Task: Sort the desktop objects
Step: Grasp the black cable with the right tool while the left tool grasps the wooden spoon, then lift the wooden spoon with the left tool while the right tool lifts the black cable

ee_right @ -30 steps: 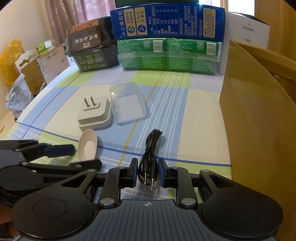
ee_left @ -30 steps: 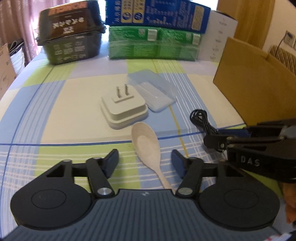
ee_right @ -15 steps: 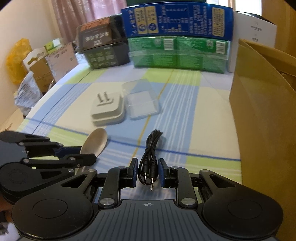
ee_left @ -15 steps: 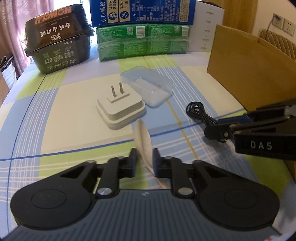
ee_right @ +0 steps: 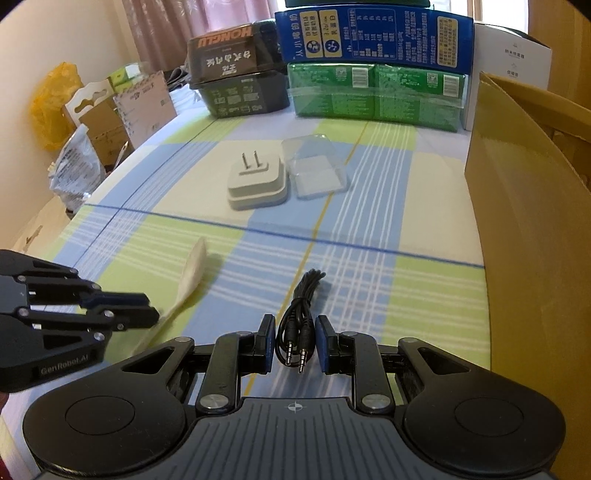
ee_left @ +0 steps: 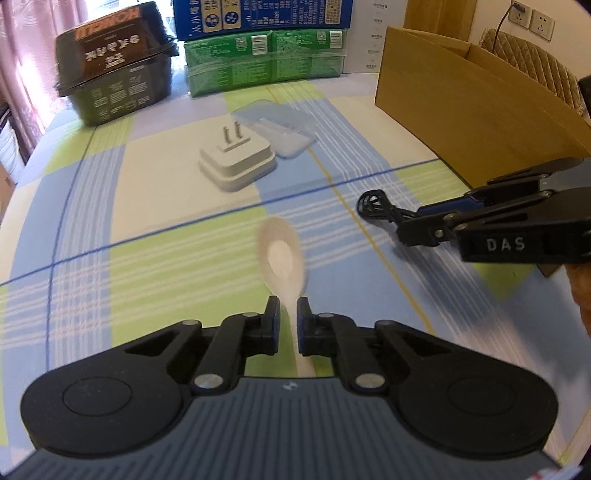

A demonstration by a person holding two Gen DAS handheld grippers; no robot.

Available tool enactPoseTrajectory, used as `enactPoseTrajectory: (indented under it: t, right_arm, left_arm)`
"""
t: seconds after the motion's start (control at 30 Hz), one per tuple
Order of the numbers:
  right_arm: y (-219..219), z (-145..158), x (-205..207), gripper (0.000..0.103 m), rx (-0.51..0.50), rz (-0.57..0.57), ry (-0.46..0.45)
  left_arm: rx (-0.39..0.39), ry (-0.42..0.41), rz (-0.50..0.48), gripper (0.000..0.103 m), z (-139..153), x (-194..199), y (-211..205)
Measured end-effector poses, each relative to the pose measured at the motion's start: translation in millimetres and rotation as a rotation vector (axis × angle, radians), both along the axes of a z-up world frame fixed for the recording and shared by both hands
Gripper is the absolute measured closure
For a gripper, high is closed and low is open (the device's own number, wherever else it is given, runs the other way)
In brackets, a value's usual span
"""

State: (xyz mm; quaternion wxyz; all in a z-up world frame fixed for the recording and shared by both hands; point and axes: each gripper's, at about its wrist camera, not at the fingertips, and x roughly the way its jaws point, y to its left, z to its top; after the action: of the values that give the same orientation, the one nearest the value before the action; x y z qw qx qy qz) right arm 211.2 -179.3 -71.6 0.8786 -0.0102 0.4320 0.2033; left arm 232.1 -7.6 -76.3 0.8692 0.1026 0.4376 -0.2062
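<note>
The left tool has just snapped shut on the handle of the pale spoon, which a moment ago lay loose between its open jaws; the spoon now rides just above the checked counter. The right tool stays clamped on the black audio cable. Both items look ready to go to the cardboard box on the right.

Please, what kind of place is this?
Probably a room in a home: a table with a checked cloth, curtains at a window, and stacked grocery boxes at the far edge.
</note>
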Motion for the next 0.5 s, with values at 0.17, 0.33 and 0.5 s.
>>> enactPoseTrajectory:
  t: [0.17,0.33,0.5]
  right_arm:
    - [4,-2,0,0.083,-0.021,0.0,-0.017]
    - [2,-9,5,0.083,-0.032,-0.014,-0.011]
    - [-5,-11,11,0.083,-0.019,-0.032,-0.008]
  left_arm:
    - [0.03,-0.045,0.033,0.07,-2,-9,8]
    - [-0.024,-0.069,0.05,0.069,-1,1,5]
    - [0.001,-0.093,0.032,0.068,-9,12,-13]
